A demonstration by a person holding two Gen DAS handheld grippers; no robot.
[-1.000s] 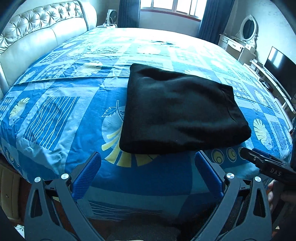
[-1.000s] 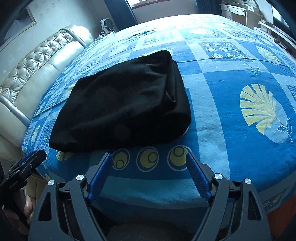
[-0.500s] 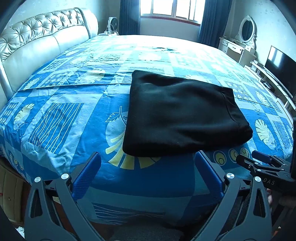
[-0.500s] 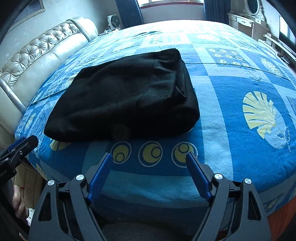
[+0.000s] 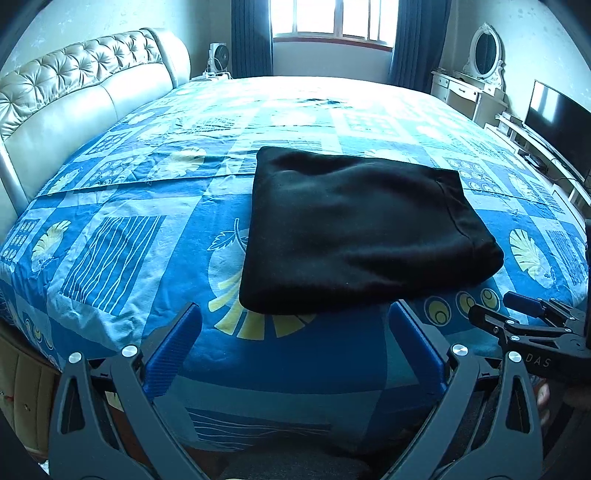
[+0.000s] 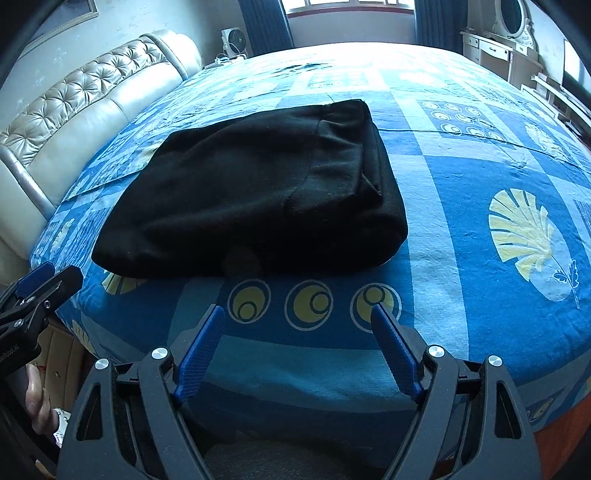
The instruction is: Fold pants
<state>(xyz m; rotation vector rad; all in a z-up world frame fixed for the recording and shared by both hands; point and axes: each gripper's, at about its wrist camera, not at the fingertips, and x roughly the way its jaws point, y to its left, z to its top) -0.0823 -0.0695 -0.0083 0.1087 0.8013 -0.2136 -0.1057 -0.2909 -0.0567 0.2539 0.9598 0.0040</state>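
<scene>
Black pants lie folded into a thick rectangle on the blue patterned bed cover, near the bed's front edge. My left gripper hangs open just short of the bundle's near left corner, nothing between its blue pads. My right gripper is open too, over the row of yellow circles in front of the bundle's near right end, apart from the cloth. Each gripper shows at the edge of the other's view: the right gripper at the right, the left gripper at the left.
The bed fills both views, with a tufted cream headboard on the left. A window with dark curtains is at the back, a dresser with mirror and a TV on the right. A hand holds the left gripper.
Both views have tipped up and drawn back slightly, so the pants sit a little farther from the fingers and more of the room shows. The pants have not moved; both grippers stay open.
</scene>
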